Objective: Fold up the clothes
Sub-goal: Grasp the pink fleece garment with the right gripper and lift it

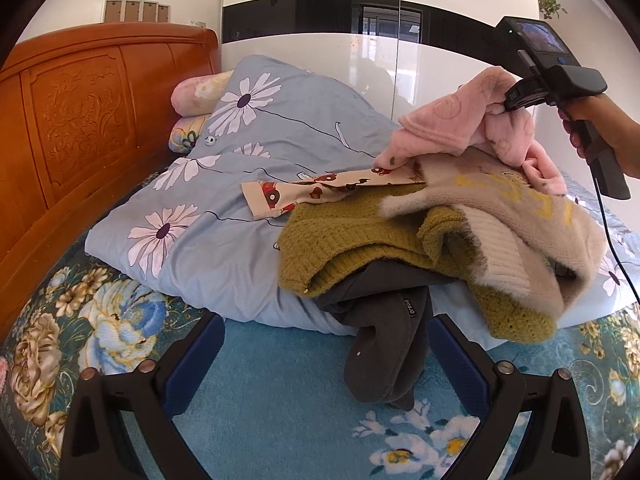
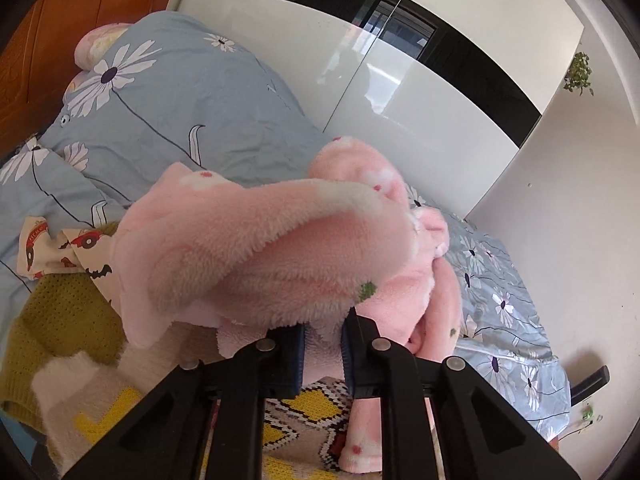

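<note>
A pile of clothes lies on the bed: an olive knit sweater [image 1: 360, 240], a fuzzy beige sweater [image 1: 520, 216] with yellow marks, a cream print garment [image 1: 304, 194] and a dark grey garment [image 1: 384, 344]. My right gripper [image 1: 500, 106] is shut on a pink fleece garment [image 1: 448, 128] and holds its edge above the pile. In the right wrist view the pink fleece [image 2: 260, 248] bulges over the right gripper [image 2: 323, 344], pinched between the pads. My left gripper [image 1: 326, 360] stands wide open low in front of the pile. The grey garment hangs between its fingers, untouched.
A light blue daisy-print duvet [image 1: 224, 184] is heaped behind the pile on a teal floral bedspread [image 1: 280, 408]. A carved wooden headboard [image 1: 80, 120] and pillows [image 1: 200, 88] are at the left. A glossy white wardrobe [image 1: 320, 52] runs along the bed's far side.
</note>
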`<action>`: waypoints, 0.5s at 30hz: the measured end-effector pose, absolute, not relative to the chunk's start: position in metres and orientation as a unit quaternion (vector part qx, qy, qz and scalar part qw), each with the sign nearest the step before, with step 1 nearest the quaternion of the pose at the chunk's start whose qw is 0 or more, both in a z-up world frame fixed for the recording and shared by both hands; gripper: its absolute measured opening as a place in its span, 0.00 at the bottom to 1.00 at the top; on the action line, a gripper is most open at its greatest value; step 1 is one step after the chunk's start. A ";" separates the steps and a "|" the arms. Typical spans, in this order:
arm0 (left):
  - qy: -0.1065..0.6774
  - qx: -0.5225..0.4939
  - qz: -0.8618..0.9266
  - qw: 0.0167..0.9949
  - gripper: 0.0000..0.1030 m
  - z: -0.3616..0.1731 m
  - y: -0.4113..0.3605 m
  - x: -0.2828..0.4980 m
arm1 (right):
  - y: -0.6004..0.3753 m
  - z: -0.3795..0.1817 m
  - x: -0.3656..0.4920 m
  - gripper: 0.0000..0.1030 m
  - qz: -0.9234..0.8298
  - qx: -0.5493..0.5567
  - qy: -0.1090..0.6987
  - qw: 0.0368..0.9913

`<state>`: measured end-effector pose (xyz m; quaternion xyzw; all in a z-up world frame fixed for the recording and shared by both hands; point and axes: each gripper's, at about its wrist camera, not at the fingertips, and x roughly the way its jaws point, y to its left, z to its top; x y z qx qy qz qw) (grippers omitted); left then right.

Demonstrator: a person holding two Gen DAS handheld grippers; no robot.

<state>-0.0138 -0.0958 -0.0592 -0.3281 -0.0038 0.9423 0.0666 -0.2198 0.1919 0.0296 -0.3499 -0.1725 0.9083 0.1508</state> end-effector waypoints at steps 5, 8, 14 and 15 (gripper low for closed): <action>-0.024 -0.319 0.945 0.067 1.00 -0.026 -0.094 0.018 | 0.224 0.096 -0.174 0.12 0.931 -0.301 -0.134 0.160; -0.037 -0.313 0.947 0.069 1.00 -0.003 -0.089 0.041 | 0.246 0.141 -0.135 0.12 0.941 -0.274 -0.112 0.163; -0.050 -0.305 0.948 0.079 1.00 0.036 -0.063 0.097 | 0.290 0.235 -0.046 0.12 0.962 -0.211 -0.064 0.158; -0.053 -0.305 0.947 0.082 1.00 0.041 -0.058 0.107 | 0.298 0.250 -0.027 0.12 0.966 -0.197 -0.056 0.155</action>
